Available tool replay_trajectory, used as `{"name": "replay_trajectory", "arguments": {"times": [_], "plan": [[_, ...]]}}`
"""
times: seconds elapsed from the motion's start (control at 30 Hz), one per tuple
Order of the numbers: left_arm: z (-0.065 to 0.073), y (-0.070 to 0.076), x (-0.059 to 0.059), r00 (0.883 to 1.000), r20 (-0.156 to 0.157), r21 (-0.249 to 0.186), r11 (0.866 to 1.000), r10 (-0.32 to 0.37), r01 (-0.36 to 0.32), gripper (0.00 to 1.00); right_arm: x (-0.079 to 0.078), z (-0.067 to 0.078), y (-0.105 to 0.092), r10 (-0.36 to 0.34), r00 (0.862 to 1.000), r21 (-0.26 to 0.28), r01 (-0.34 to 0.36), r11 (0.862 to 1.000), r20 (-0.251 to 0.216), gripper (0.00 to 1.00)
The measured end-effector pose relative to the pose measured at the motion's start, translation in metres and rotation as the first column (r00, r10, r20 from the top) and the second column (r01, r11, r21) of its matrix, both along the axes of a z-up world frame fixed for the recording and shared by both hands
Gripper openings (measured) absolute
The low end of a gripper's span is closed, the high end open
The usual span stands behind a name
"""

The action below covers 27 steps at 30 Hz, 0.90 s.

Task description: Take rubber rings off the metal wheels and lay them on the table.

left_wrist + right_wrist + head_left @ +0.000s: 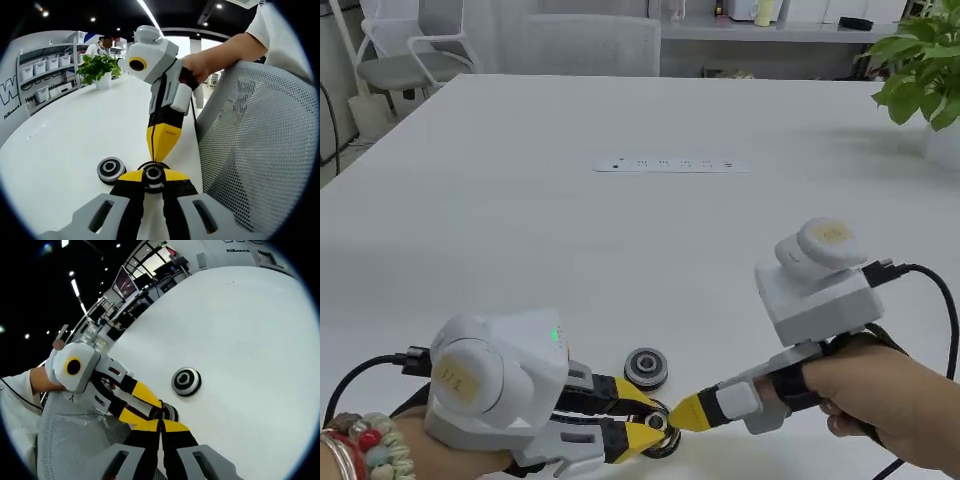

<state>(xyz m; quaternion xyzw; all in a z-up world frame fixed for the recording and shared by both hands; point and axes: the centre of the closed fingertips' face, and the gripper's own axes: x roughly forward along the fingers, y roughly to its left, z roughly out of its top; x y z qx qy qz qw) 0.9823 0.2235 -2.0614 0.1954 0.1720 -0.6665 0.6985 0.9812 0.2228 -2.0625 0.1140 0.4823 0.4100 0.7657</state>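
My left tongs (152, 177) are closed narrow on the held wheel (153, 173), with one yellow jaw on each side of its rim. The disc lies flat with its axle pointing up, at the near edge of the surface (620, 250). I cannot tell whether the wheel rests on the surface or sits just clear of it. My right tongs (682, 413) come in from the right, tip first, and their long axis points almost straight at the left tongs. Their jaws are drawn together to a point that touches the wheel's rim on the side away from my left hand. Whether a lip of the rubber ring (146, 167) is caught between them is not resolvable. The right tongs are therefore the working tool and the left tongs are the clamp. In my judgement the peel should run up along the axle and back along the right tongs' own line. The wheel has a bright metal hub with concentric steps, and the ring is a matte black band that should stretch. The surface is smooth and white. The second wheel (646, 366) lies flat just beyond the held wheel, apart from both tongs, with its dark band in place.
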Motion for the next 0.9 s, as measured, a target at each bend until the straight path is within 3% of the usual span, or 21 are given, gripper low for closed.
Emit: {"name": "replay_trajectory", "arguments": {"times": [0.63,0.8,0.9], "plan": [[0.003,0.002,0.003,1.0,-0.018,0.031,1.0,0.006,-0.006,0.11,0.002,-0.003,-0.003,-0.004,1.0,-0.02,0.005,1.0,0.012,0.0],[0.016,0.002,0.011,0.998,-0.044,-0.009,0.999,0.035,-0.035,0.15,0.002,-0.003,-0.003,-0.003,1.0,-0.019,0.003,1.0,0.013,0.0],[0.025,0.002,0.013,0.998,-0.043,-0.034,0.999,0.036,-0.038,0.19,0.003,-0.002,-0.003,-0.005,1.0,-0.018,0.006,1.0,0.015,0.0]]}}
